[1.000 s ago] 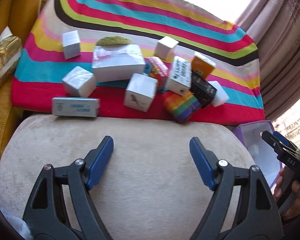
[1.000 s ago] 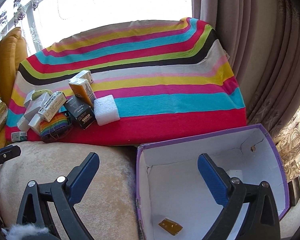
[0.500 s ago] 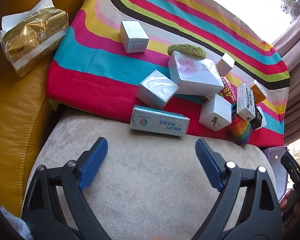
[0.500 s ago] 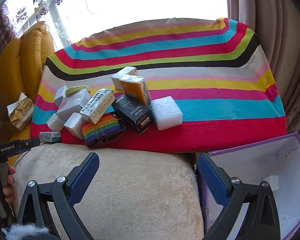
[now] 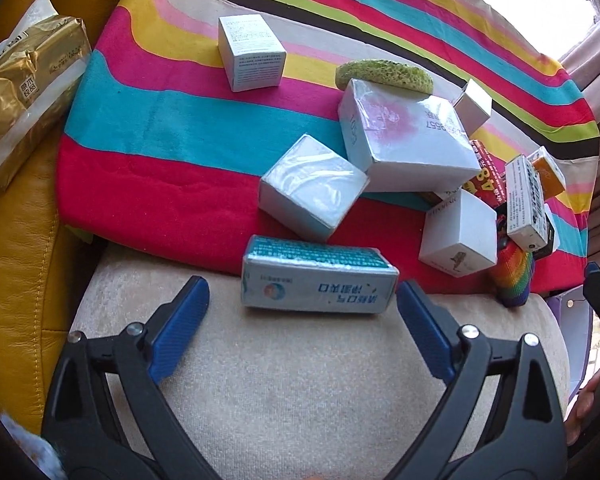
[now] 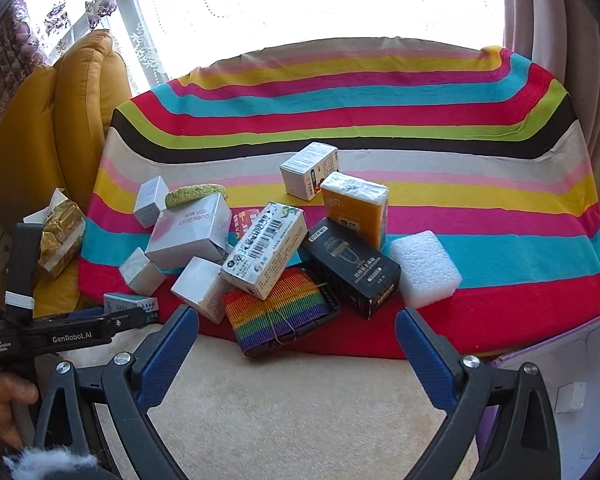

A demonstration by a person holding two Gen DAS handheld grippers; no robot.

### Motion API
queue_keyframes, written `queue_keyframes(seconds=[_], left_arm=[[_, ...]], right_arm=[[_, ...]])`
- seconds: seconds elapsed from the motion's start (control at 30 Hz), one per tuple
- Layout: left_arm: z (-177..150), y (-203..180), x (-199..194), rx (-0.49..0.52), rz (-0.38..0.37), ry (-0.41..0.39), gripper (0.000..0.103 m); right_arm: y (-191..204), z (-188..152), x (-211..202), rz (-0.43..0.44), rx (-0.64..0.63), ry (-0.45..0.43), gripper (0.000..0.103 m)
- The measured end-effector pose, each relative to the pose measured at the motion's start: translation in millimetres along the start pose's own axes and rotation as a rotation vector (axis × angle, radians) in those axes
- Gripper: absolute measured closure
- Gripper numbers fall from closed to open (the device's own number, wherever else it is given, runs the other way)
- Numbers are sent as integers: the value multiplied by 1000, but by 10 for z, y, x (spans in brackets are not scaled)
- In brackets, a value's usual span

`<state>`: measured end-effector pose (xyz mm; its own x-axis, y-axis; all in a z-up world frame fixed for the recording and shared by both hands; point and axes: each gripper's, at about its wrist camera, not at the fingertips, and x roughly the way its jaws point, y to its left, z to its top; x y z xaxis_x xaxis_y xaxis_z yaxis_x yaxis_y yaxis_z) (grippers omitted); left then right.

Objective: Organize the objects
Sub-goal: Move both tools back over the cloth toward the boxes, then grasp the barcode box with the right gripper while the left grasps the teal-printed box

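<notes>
Facing teal box (image 5: pixel 318 280) (right view: edge-on)

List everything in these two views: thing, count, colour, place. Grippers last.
Teal-and-white carton: 1, at the blanket's near edge, ahead of the left gripper.
Plain white or silver boxes: about 6, clustered on the blanket.
Barcode carton: 1, white, leaning on the pile.
Black carton: 1, beside the rainbow bundle.
Orange pack: 1, behind the black carton.
Rainbow bundle: 1, front of pile.
Foam block: 1, white, right of pile.
Green sponge: 1, behind the largest box.
Gold packet: 1, on the yellow seat.
Striped blanket: 1, multicolour.
Purple box: 1, far right.
Left gripper: open.
Right gripper: open.
</notes>
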<state>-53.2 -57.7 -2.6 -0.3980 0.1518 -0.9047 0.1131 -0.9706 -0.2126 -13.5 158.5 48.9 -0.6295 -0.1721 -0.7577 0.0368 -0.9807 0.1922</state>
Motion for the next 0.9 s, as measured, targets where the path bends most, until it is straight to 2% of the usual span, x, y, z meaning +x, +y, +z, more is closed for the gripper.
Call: queue_keyframes(seconds=[0.1, 0.17, 0.23, 0.37, 0.47, 0.57, 0.67, 0.83, 0.9], left_arm=[[-16, -26, 19, 18, 13, -5, 10], [-38, -50, 34, 37, 24, -5, 20], [-60, -70, 40, 50, 41, -9, 25], [-109, -90, 18, 63, 41, -24, 27], [-134, -54, -10, 57, 29, -35, 27], [-191, -68, -64, 69, 34, -56, 27], [-263, -99, -116, 86, 37, -75, 27], [-313, -115, -205, 86, 39, -103, 27], [-343, -104, -247, 85, 44, -115, 27]], right_arm=[[101, 80, 104, -1, -4, 0, 3], [163, 128, 177, -8, -6, -4, 3], [215, 172, 258, -24, -9, -2, 3], [292, 250, 411, -60, -14, 10, 4], [322, 305, 485, -89, -17, 8, 9], [322, 338, 560, -121, -17, 20, 19], [316, 337, 637, -135, -23, 44, 33], [367, 316, 671, -116, -53, 54, 66], [385, 300, 641, -118, -62, 45, 69]])
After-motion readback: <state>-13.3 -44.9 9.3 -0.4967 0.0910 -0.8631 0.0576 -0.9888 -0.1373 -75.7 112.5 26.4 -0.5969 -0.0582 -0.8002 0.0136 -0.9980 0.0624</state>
